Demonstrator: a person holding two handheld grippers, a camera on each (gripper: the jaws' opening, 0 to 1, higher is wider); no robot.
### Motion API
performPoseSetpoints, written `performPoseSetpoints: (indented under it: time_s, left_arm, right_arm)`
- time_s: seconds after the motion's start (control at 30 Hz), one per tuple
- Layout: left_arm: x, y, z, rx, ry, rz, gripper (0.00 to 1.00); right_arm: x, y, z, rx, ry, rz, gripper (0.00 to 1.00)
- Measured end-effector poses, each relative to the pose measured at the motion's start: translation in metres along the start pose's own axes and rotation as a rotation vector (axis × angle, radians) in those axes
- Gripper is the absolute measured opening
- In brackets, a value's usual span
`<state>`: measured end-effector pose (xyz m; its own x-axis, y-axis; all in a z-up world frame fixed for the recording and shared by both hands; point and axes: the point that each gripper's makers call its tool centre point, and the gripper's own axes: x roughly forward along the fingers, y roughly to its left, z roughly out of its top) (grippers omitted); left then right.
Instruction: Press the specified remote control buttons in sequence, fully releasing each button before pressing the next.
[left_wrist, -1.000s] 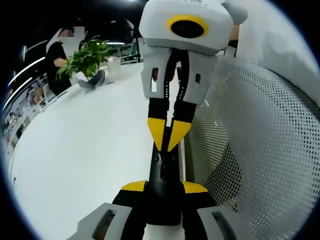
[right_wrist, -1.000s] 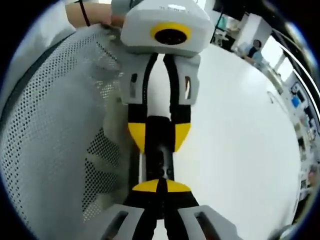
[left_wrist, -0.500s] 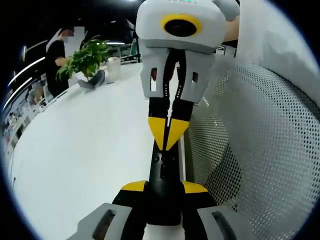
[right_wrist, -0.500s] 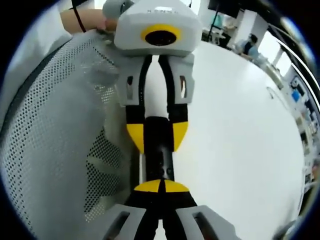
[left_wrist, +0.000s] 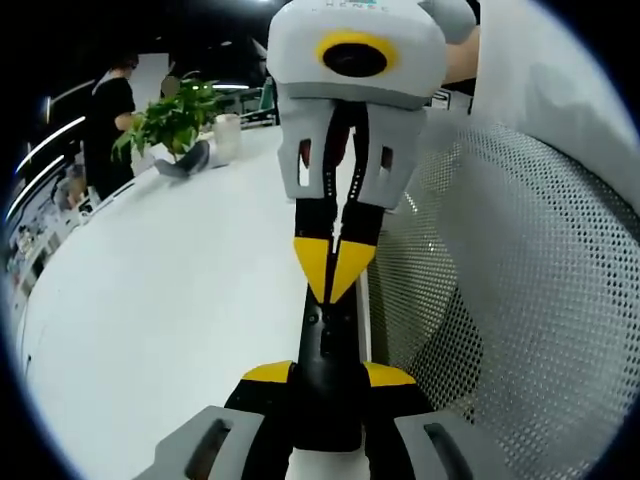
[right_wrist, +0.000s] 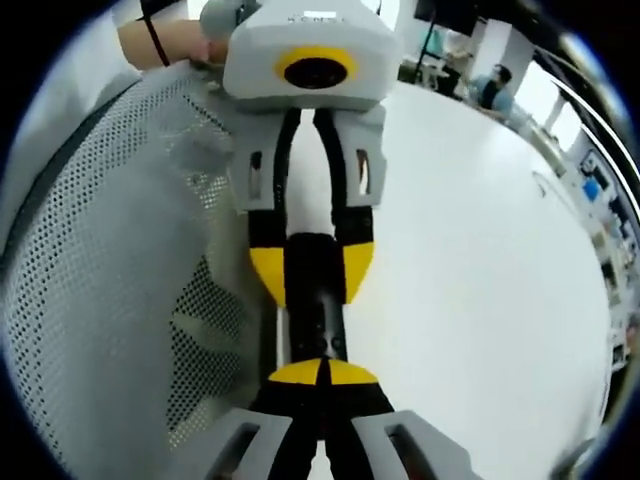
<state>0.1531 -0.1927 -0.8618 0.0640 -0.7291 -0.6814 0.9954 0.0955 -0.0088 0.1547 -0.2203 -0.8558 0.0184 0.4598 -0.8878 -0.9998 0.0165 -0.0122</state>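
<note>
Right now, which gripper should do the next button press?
Right, probably. The right gripper, jaws shut to a point, sits tips-down on the slim black remote control. The left gripper is clamped around the remote's end, holding it steady over the white table.

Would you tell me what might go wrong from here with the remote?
The shut tips of the right claw meet the remote on its narrow face and might slip onto a neighbouring button. The left claw clamps only the other end; pressing could lever the remote toward the white mesh.
</note>
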Motion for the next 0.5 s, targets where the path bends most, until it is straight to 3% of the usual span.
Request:
performPoseSetpoints:
  time_s: [0.1, 0.27, 0.5]
  left_arm:
    - [0.0, 0.0, 0.0, 0.0, 0.0, 0.0, 0.25]
    - [0.0, 0.0, 0.0, -0.001, -0.001, 0.0, 0.25]
    - [0.0, 0.0, 0.0, -0.001, -0.001, 0.0, 0.25]
  right_arm:
    - [-0.001, -0.001, -0.001, 0.041, -0.026, 0.005, 0.0]
    - [-0.002, 0.001, -0.001, 0.033, -0.042, 0.009, 0.0]
    - [-0.007, 0.002, -0.011, 0.025, -0.008, 0.023, 0.0]
